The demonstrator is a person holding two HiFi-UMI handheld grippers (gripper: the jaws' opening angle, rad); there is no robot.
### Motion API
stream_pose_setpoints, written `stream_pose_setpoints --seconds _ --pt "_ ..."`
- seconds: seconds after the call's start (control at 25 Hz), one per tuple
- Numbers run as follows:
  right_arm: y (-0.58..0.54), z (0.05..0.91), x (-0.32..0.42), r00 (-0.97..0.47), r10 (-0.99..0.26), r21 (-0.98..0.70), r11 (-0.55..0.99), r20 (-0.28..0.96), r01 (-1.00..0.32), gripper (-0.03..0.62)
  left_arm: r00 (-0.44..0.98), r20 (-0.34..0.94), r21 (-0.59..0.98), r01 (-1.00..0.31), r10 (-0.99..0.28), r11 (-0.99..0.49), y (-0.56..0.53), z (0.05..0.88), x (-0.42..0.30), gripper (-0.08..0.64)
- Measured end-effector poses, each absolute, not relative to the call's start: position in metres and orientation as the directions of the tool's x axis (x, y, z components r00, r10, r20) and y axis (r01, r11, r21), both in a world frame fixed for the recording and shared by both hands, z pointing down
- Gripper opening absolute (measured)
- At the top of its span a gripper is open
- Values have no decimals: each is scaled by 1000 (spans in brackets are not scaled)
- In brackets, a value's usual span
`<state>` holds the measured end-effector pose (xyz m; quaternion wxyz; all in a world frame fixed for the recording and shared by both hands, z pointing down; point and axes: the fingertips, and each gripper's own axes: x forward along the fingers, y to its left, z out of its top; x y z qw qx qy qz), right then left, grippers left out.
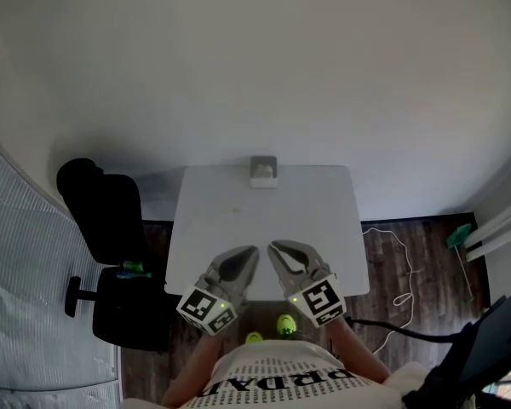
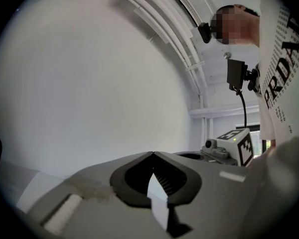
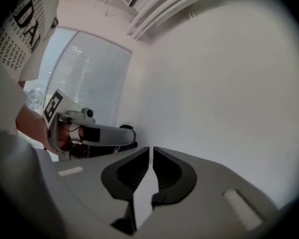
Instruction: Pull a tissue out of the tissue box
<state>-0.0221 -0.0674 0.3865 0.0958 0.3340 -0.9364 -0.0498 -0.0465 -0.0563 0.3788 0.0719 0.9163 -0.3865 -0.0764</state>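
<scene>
Evidently nothing begun: tissue box untouched at tabletop far edge; left tongs and right tongs closed, empty, well apart from it; pull remains

Left tongs, right tongs side by side, jaws closed, empty.

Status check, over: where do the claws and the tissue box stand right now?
Left claw shut, empty. Right claw shut, empty; both above near side of table. Tissue box at far edge, untouched. No obstacle seen between.
</scene>
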Motion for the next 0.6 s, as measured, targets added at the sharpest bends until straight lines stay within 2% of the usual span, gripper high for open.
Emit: stream_pose_setpoints --seconds 0.6 --pt "-122 401 20 -836 -524 126 851 161 -509 40 602 -44 181 -780 -797 -599 -114 390 -3 -8"
